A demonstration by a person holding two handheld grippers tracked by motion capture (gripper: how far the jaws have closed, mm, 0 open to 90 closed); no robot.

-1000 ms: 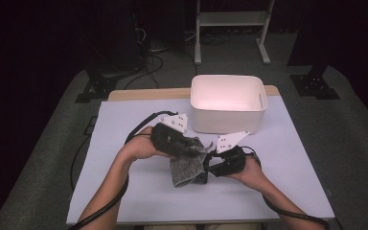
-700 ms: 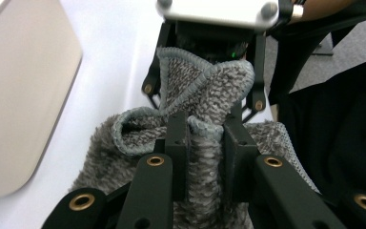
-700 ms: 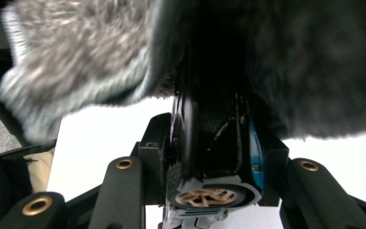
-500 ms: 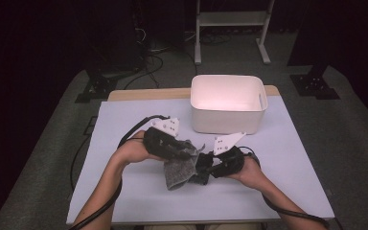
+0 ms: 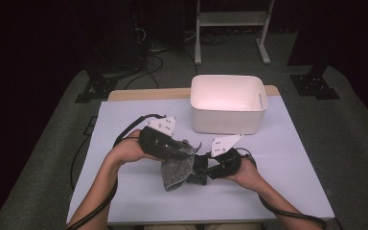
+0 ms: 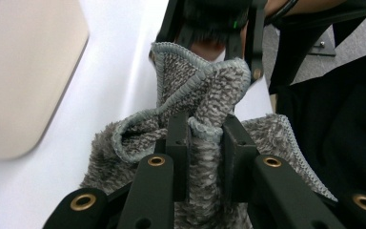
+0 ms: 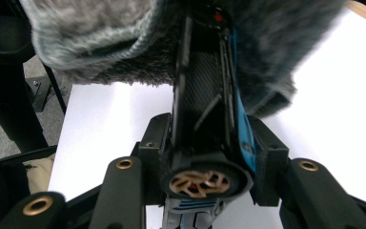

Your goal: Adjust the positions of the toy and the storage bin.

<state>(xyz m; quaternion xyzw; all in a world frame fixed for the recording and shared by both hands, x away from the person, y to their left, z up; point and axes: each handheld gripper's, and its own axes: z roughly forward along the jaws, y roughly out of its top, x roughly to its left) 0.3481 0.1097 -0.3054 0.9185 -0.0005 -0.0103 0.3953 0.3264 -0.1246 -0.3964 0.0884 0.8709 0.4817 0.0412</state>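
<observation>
A grey fluffy cloth (image 5: 175, 171) hangs between my two hands above the white table (image 5: 287, 158). My left gripper (image 5: 184, 151) is shut on a bunched fold of the cloth (image 6: 205, 90), with its jaws pinching it (image 6: 205, 143). My right gripper (image 5: 199, 170) is shut on a slim black device with a woven pattern and blue trim (image 7: 205, 95); its pads press on both sides (image 7: 209, 162). The cloth (image 7: 100, 43) drapes over the far end of that device and hides its tip. The two grippers point at each other, almost touching.
A white plastic bin (image 5: 227, 103) stands behind the hands at the back right of the table. Black cables trail from both grippers over the near edge. Stands and cables lie on the dark floor beyond the table.
My left gripper has shifted slightly to the left and nearer the person with the cloth. The right hand has stayed where it was.
</observation>
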